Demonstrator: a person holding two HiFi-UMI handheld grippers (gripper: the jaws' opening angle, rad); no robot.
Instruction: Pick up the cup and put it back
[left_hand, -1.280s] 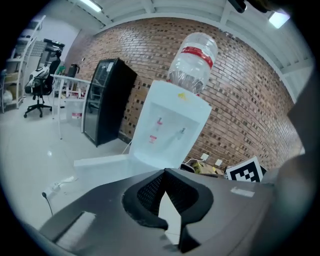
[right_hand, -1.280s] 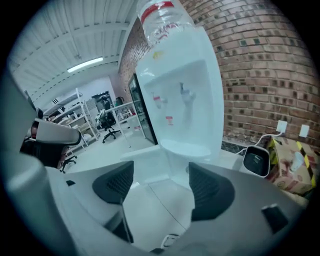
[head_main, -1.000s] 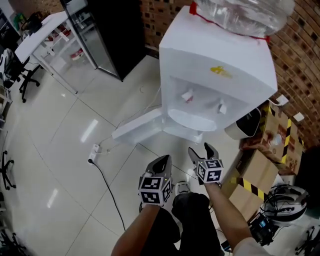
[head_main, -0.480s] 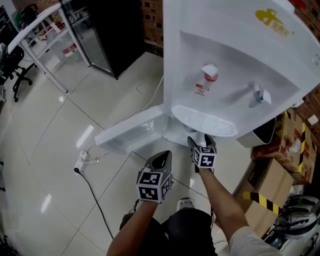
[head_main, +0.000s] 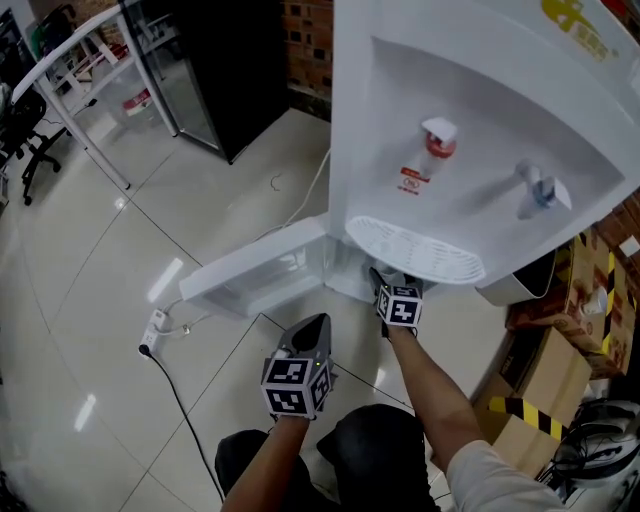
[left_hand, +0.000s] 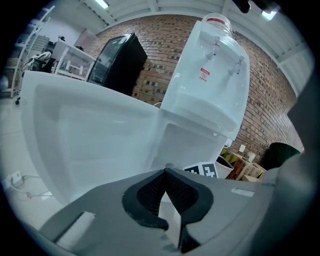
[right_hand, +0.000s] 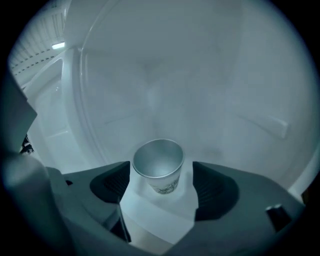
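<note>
Cup (right_hand: 158, 164): upright, mouth up, in the lower compartment (right_hand: 210, 85) of the water dispenser (head_main: 470, 120).
Right tool (right_hand: 161, 185): jaws opening wide, cup dead ahead between them, pads clear of its sides.
Left tool (left_hand: 167, 192): jaws together, empty, outside the cabinet; the right is nearer.

- The head view was bright and evenly lit; the glossy floor (head_main: 90, 300) showed long white reflections of lamps above.
- The white water dispenser (head_main: 480, 120) was almost overexposed, with only a soft shadow under its tray.
- The left gripper view was bright too; ceiling lamps (left_hand: 102, 4) glared at the top, straight lines bent strongly, the corners were black, and the foreground was soft.
- The right gripper view was dim and bluish-grey, with one light streak (right_hand: 57, 46) at the upper left.
- The cup (right_hand: 158, 162) was fairly sharp there, but its print was perhaps too blurred to read.
</note>
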